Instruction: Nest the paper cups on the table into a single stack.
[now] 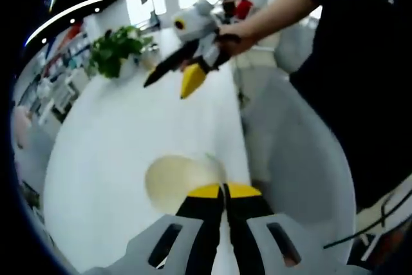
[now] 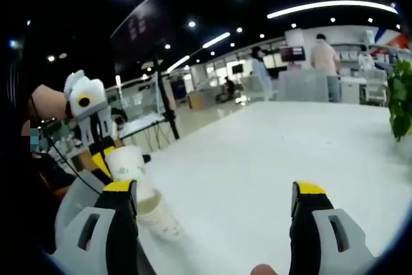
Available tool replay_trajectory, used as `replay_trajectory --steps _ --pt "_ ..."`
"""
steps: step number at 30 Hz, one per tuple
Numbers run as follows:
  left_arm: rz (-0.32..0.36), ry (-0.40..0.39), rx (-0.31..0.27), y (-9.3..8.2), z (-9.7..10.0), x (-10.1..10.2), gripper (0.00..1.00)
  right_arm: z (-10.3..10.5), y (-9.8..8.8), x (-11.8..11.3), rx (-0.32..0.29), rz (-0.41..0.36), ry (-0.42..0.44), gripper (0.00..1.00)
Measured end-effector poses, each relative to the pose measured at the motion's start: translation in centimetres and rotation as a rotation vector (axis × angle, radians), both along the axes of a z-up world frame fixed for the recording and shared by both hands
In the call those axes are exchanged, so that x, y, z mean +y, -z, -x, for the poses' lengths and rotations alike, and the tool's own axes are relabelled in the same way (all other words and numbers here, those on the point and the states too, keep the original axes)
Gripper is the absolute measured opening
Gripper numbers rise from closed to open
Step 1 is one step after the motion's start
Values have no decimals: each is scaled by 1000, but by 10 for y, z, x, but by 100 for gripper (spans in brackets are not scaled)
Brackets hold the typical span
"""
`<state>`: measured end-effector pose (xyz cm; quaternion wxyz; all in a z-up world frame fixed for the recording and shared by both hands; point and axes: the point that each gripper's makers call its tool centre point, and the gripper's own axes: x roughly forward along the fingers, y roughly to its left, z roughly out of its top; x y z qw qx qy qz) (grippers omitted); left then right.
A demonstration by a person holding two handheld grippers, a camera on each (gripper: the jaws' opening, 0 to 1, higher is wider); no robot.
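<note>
My left gripper [image 1: 224,191] is clamped on a paper cup's [image 1: 174,181] rim over the white table [image 1: 116,140]; right gripper [image 2: 215,201] gapes wide. I'd lower it squarely onto the cup stack [image 2: 145,191].

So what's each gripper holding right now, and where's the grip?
The left gripper is shut on the rim of the stacked paper cups. The right gripper is open and holds nothing.

Left tongs [image 1: 224,190] are pressed together, while right tongs [image 2: 215,199] stand spread wide apart.
</note>
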<state>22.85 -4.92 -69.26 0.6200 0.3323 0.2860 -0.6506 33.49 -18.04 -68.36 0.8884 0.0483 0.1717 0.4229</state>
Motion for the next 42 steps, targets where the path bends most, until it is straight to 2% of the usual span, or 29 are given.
replay_trajectory --steps 10,15,20,37,39,42 --pt "-84 53 19 19 3 -1 0 5 5 -3 12 -4 1 98" --pt "-99 51 30 23 0 -5 0 5 3 -5 17 -14 10 98" --pt "-146 63 43 31 -3 -4 1 6 5 -5 19 -13 10 98" --pt "-196 68 97 45 -6 -7 3 13 11 -11 39 0 6 97" --pt "-175 65 131 44 -3 -12 3 13 14 -11 43 3 5 97" --pt "-183 60 143 46 -3 -13 3 15 15 -11 51 4 3 97"
